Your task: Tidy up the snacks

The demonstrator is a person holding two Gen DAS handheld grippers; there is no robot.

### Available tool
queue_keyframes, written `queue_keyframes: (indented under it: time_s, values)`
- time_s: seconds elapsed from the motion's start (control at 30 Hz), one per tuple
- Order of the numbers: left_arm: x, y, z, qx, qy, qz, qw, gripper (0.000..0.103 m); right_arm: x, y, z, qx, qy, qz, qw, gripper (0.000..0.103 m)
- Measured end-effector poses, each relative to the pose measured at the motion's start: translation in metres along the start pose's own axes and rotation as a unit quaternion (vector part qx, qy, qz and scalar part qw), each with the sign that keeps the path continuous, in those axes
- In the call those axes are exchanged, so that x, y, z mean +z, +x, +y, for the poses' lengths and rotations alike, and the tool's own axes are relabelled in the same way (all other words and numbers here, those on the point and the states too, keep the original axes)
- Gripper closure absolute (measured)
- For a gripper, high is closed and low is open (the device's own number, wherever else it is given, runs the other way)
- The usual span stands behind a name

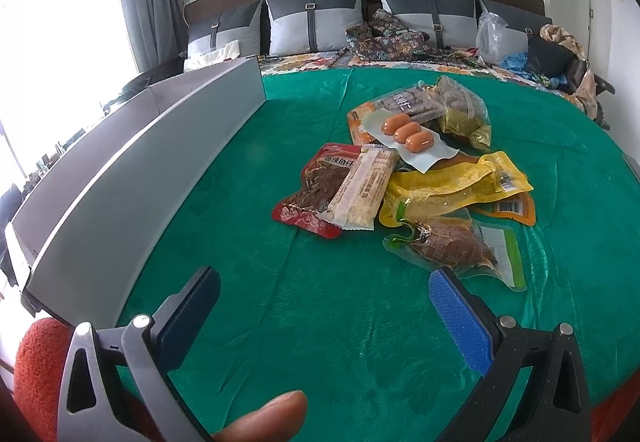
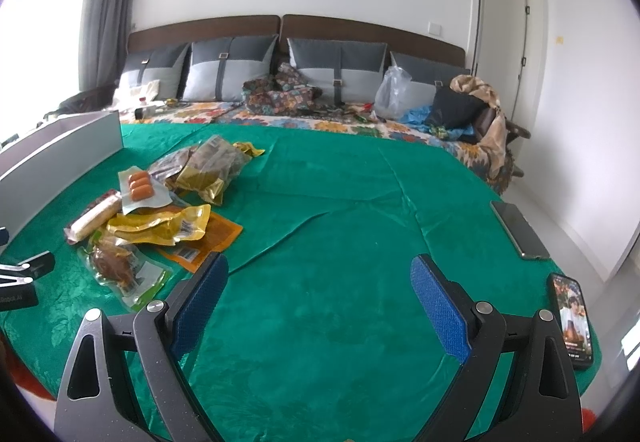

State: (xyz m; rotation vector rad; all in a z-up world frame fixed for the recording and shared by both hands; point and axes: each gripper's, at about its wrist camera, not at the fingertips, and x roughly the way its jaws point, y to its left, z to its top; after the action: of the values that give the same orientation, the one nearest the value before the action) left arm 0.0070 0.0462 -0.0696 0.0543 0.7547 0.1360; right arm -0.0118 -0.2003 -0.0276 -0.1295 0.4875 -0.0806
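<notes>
Here the snacks (image 1: pixel 404 170) lie in one loose heap on a green cloth (image 1: pixel 320 322) spread over the table, nearer the left tongs than the right. In the left view the heap sits just ahead of the tongs and slightly to the right: a clear pack of three sausages (image 1: pixel 406 134) rests on top toward the far side, a cream bar (image 1: pixel 362 190) lies tilted across a red packet (image 1: pixel 312 190), a yellow pouch (image 1: pixel 452 186) overlaps an orange one (image 1: pixel 514 208), and a clear green-edged pack (image 1: pixel 456 246) with something brown inside lies nearest, just beyond the right-hand finger. The right view shows the same heap (image 2: pixel 160 210) off to its left and smaller, the sausages (image 2: pixel 140 184) and bar (image 2: pixel 96 218) plain to see but the red packet almost hidden. A grey box (image 1: pixel 160 170) stands along the table's left edge, large in the left view and only a corner (image 2: pixel 80 134) in the right. Only the right view takes in two phones at the table's right edge, one dark (image 2: pixel 520 230) and one with a lit screen (image 2: pixel 572 322), and the tip of the left tongs (image 2: pixel 28 274) at its left border. The left tongs (image 1: pixel 324 318) are spread wide over bare cloth, touching nothing; a fingertip (image 1: pixel 264 418) shows at the bottom only in this view. The right tongs (image 2: pixel 320 306) are likewise spread wide and empty above bare cloth, well apart from the heap.
</notes>
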Motion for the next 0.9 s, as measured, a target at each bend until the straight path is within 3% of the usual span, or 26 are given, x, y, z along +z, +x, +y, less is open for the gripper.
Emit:
queue_keyframes:
  time_s: [0.9]
  values:
    - [-0.004,0.013,0.004,-0.005,-0.004,0.032,0.9995,0.000,-0.005,0.005,-0.001,0.001,0.001,0.006,1.000,0.008]
